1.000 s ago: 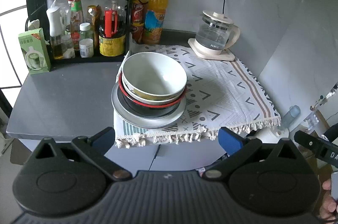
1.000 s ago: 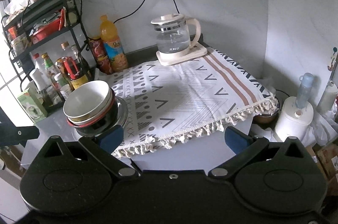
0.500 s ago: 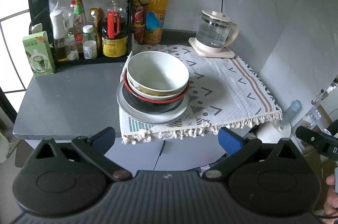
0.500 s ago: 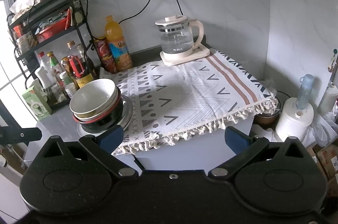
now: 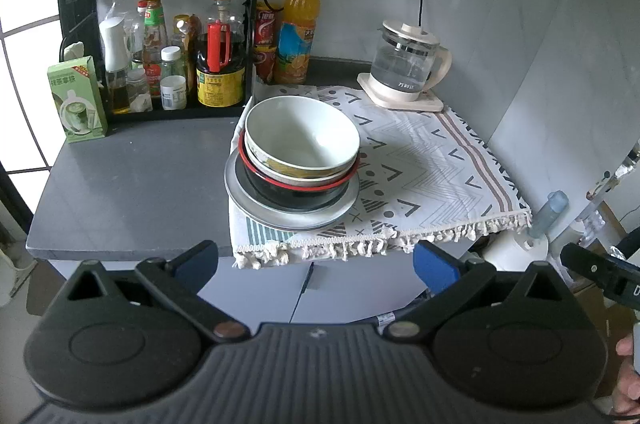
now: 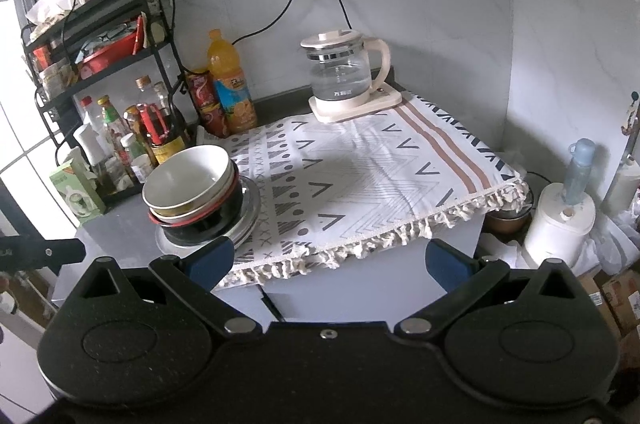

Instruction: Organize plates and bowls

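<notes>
one stack [image 5: 298, 168]: three nested bowls on two plates, on patterned cloth [image 5: 420, 168]. left gripper [image 5: 316, 260] and right gripper [image 6: 328, 256] both spread wide, holding nothing.

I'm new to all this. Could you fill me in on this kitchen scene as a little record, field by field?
Setting: grey counter, partly covered by a patterned cloth
Dishes: white bowl nested on a red-rimmed black bowl, all on a grey plate
Stack position: cloth's left edge
Left gripper: open, empty, short of the stack
Right gripper: open, empty
Nearby: glass kettle, bottle rack
</notes>
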`<state>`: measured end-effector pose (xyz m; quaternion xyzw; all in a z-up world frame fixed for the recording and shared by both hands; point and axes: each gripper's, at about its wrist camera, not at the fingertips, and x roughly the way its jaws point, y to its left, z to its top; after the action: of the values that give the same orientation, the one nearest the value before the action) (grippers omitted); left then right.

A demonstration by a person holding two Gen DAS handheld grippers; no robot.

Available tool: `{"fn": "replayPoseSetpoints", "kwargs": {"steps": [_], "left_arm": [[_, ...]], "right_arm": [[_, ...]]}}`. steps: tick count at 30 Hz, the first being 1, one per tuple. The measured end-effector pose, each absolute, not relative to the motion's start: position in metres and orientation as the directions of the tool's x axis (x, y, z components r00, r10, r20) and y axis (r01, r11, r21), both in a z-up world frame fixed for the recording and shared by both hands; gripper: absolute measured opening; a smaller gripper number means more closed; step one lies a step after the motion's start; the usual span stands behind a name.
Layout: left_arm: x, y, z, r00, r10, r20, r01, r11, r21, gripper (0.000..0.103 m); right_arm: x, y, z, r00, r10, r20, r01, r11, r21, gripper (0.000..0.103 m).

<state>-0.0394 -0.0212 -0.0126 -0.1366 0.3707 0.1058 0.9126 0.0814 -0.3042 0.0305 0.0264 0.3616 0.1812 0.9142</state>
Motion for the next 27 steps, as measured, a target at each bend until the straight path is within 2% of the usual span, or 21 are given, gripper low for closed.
{"fn": "replayPoseSetpoints", "kwargs": {"steps": [27], "left_arm": [[-0.042, -0.034, -0.011, 0.710, 0.086, -0.699, -0.287, 0.941, -0.177, 0.103]], "right_arm": [[0.072, -0.302, 0.033, 0.682, 0.357, -0.638, -0.325, 0.930, 0.173, 0.103]]}}
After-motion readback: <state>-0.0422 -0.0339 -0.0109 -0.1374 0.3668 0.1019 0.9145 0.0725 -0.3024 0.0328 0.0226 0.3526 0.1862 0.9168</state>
